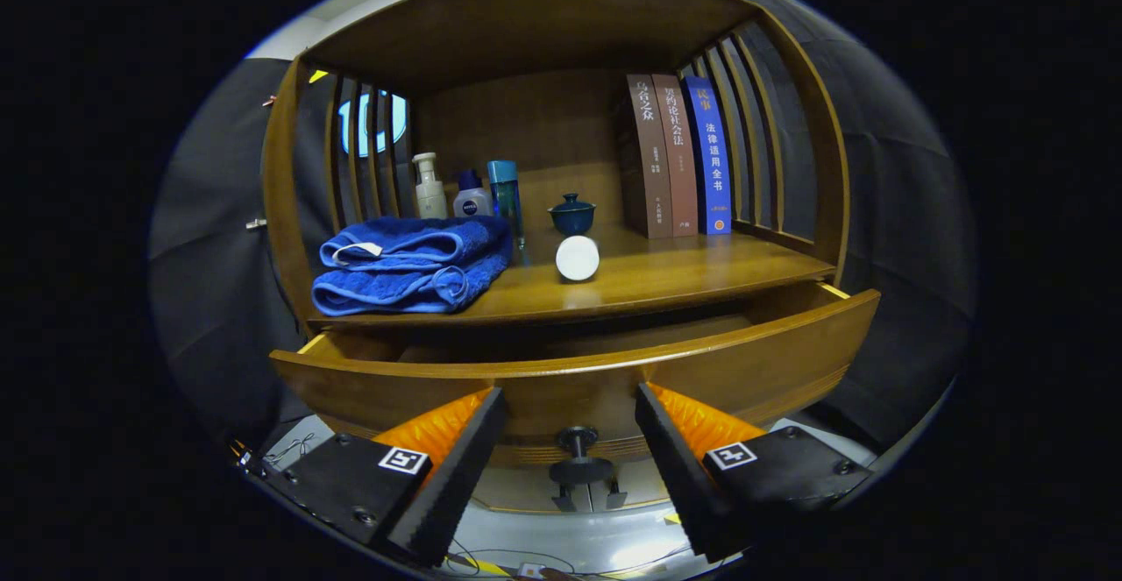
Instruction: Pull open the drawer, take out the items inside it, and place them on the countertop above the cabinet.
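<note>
Spread wide, the hand-held gripper (570, 463) is held astride the knob (577, 454) of the opened drawer (754, 362); reaching inside seems next.

The gripper (570, 428) showed as two fingers at the bottom of the frame, one lower left, one lower right. Each finger (456, 467) had a black wedge-shaped pad with a finely ribbed inner face, and behind it an orange block with a toothed, ridged surface. Further back, each sat on a flat black plate with rounded corners. Each plate carried a small square black-and-white marker near its inner edge and dark round screws at its corners. Thin wires, pale and yellow among them, ran along the lower left beside the left plate and under the fingers at the bottom centre. The fingers stood apart.
</note>
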A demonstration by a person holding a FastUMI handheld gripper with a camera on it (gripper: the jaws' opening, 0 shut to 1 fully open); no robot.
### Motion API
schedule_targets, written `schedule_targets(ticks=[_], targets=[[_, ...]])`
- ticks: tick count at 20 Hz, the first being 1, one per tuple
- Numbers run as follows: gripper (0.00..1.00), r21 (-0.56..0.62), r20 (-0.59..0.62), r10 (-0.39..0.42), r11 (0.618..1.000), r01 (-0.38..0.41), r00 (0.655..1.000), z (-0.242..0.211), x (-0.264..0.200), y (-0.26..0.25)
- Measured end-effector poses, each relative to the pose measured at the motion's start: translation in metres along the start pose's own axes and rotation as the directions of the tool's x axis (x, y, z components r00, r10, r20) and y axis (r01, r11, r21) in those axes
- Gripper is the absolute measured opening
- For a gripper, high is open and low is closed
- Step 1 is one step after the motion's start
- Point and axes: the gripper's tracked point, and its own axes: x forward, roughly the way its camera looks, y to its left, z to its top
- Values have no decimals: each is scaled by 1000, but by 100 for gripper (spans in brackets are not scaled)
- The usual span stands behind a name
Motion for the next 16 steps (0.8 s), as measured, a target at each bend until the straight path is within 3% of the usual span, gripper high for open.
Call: schedule_targets(ticks=[7,16], targets=[[99,2,16,-2,1000,2,1000,10,33,1],[100,-3,10,-6,1000,6,1000,8,36,-1]])
